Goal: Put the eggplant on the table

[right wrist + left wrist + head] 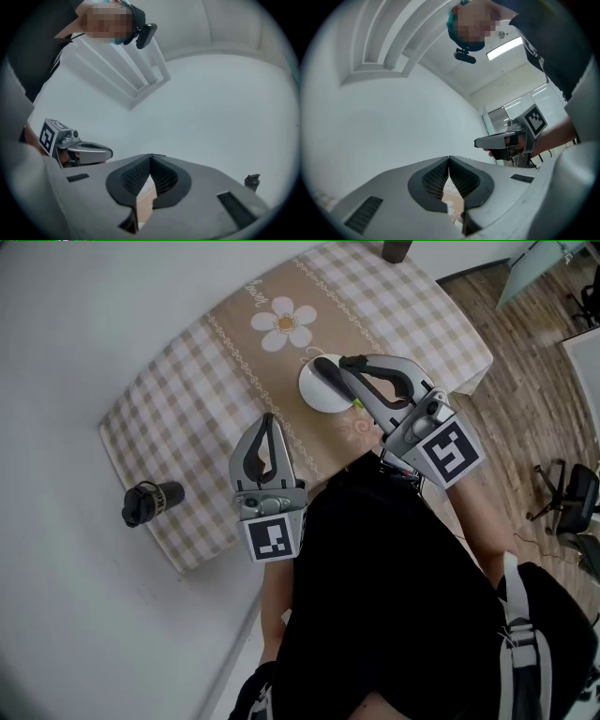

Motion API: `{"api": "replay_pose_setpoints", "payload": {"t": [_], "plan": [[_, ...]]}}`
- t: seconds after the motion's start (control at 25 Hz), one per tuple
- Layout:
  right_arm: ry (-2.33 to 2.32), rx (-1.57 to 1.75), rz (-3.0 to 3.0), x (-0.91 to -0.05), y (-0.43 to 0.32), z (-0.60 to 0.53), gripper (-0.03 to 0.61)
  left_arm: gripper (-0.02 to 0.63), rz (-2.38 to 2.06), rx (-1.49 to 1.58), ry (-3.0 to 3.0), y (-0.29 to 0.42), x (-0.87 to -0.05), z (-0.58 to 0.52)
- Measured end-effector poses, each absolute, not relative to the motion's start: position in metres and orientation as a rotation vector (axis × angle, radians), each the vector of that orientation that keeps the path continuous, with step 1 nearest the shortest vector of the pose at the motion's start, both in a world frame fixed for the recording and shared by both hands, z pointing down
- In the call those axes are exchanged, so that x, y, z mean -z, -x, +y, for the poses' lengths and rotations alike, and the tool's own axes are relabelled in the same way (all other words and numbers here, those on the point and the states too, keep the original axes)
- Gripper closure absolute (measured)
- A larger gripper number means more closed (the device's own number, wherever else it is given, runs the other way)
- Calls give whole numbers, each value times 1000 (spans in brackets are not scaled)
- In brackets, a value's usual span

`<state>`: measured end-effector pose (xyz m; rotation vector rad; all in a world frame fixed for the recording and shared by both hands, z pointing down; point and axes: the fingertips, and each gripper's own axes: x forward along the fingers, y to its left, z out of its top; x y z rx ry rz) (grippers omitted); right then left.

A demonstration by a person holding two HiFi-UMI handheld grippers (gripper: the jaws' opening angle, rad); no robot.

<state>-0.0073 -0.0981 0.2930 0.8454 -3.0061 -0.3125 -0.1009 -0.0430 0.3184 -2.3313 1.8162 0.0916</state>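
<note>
We are not seeing the eggplant plainly. Only a small green bit [357, 405] is showing at the edge of the white plate [314, 395] on the table [187, 390], so we cannot tell its long axis. Our right claw [333, 362] is hovering directly above it, clenched and empty. The left claw [269, 417], also clenched on nothing, is farther from the plate.

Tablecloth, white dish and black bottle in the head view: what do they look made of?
Tablecloth: matte printed fabric or vinyl, judging by checks and daisy print. White dish: smooth, evenly white, likely ceramic or melamine. Black bottle: dark with slight sheen, perhaps coated metal or plastic; too small to tell.
</note>
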Motion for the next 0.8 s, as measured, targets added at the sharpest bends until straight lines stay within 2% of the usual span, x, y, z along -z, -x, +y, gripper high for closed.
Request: {"api": "replay_pose_setpoints", "payload": {"t": [0.8], "plan": [[-858,241,-2917,-338,6,-111,574,612,1835,-97,2365,102,-328,-40]]}}
